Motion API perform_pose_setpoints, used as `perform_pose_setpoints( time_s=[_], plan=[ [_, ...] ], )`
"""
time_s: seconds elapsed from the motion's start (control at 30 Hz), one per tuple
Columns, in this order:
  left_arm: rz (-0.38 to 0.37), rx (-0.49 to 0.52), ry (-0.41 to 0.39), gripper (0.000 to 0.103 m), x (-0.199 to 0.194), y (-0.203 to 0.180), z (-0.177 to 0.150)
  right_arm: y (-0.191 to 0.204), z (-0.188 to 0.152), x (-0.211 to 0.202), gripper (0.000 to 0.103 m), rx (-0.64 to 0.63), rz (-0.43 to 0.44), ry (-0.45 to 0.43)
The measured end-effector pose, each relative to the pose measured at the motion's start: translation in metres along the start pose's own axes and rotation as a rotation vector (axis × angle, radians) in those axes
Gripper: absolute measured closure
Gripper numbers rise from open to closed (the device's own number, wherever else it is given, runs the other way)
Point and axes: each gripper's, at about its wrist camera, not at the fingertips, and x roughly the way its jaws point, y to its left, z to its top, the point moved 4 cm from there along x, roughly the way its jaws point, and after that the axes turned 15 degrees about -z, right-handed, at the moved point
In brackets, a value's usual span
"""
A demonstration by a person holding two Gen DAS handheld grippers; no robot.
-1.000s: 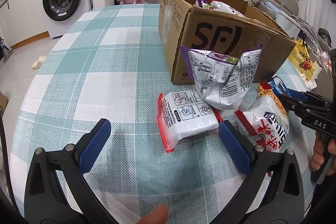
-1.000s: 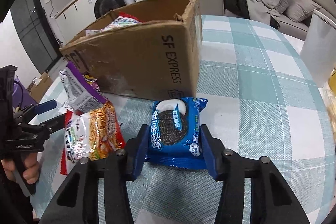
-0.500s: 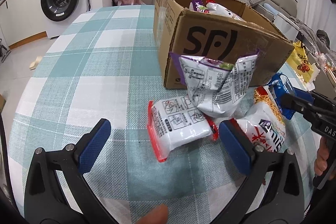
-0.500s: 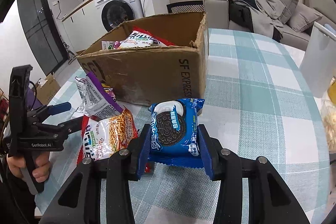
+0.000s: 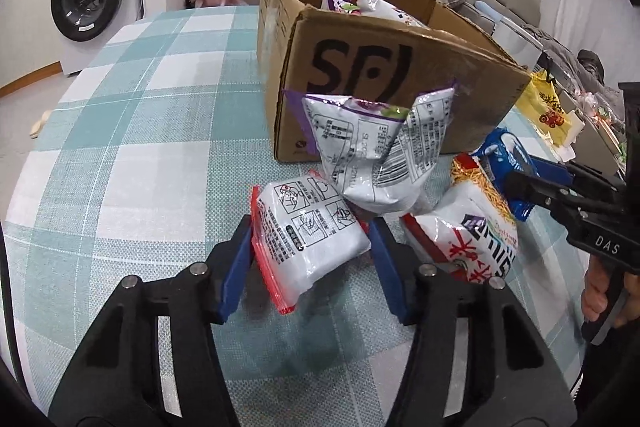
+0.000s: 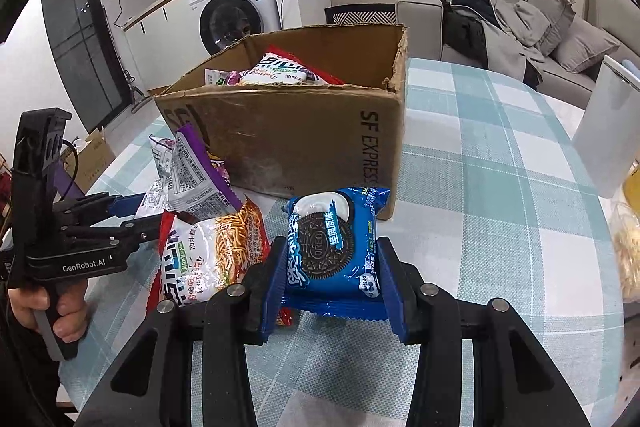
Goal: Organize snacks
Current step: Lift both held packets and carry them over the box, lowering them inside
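Through the left wrist camera I see my left gripper low over the checked tablecloth, its blue pads set on either side of a white packet with red edges; the left pad touches the packet's red seam and the right pad sits at its far corner, so the jaws are closed on it, though how firmly I cannot tell. Just behind it, a white and purple bag leans against the front wall of the cardboard box, which already holds several packets. To the right lies an orange noodle-snack bag, and beyond that my right gripper comes in from the edge of the frame with a blue cookie pack between its fingers. From the right wrist camera, that blue cookie pack stands upright between both blue pads of my right gripper, which are clamped against its two sides, its lower seam hanging just ahead of the fingers. It sits near the box's front right corner, below the rim of the cardboard box. To the left, the orange noodle-snack bag lies flat on the cloth with the white and purple bag propped behind it, and my left gripper reaches in beside them.
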Motion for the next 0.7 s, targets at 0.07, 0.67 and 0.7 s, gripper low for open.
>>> perform_pose_setpoints(
  time_s=[0.07,0.67,0.7],
  plan=[
    [-0.001,0.002,-0.002,0.05,-0.002,-0.001,-0.002,-0.001,0.0,-0.001,0.059,-0.001,-0.001,-0.005],
    [-0.006,0.003,-0.122,0.051,-0.055,-0.008,0.005,0.002,0.016,-0.04,0.059,-0.038,-0.045,-0.152],
    [-0.006,0.006,-0.129,0.051,-0.059,-0.01,0.006,0.002,0.017,-0.042,0.059,-0.038,-0.046,-0.158]
  ],
)
